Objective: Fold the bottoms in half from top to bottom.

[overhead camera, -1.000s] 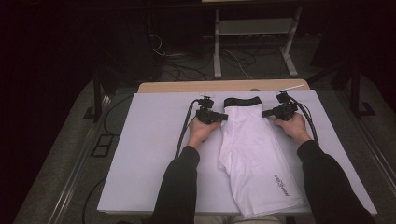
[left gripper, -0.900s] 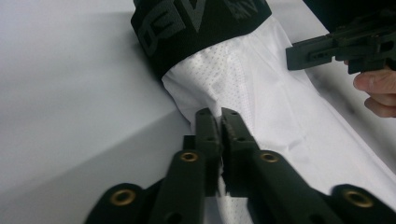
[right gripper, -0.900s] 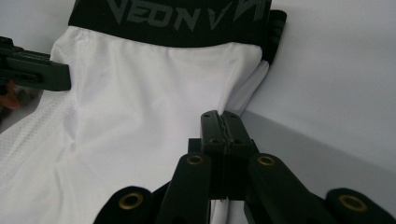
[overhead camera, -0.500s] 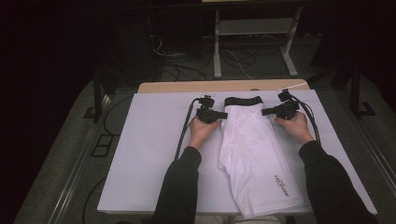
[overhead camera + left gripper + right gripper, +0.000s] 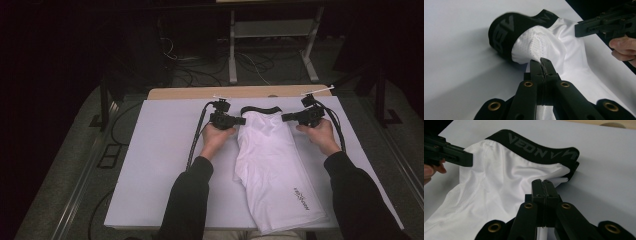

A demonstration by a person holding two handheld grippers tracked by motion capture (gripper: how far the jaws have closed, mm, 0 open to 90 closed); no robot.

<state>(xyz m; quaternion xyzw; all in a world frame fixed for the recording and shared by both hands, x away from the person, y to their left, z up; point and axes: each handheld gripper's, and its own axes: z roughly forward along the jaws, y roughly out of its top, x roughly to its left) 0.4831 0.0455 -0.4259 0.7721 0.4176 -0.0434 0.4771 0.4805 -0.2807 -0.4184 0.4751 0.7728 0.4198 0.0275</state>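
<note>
Left hand-held gripper [image 5: 543,65] and right hand-held gripper [image 5: 543,185] each clamp white shorts [image 5: 272,165], black waistband [image 5: 541,148] reads perhaps "VEON".

Two matte black handheld grippers: the left gripper [image 5: 240,120] and the right gripper [image 5: 286,117] each end in a pair of flat, rectangular black jaws. Seen close in the left gripper view, the left gripper [image 5: 545,65] carries brass-coloured rivets along angular black linkage arms; the right gripper [image 5: 542,185] is built alike. A black cable [image 5: 195,142] trails from the left unit. The person wears black long sleeves [image 5: 189,200].
</note>
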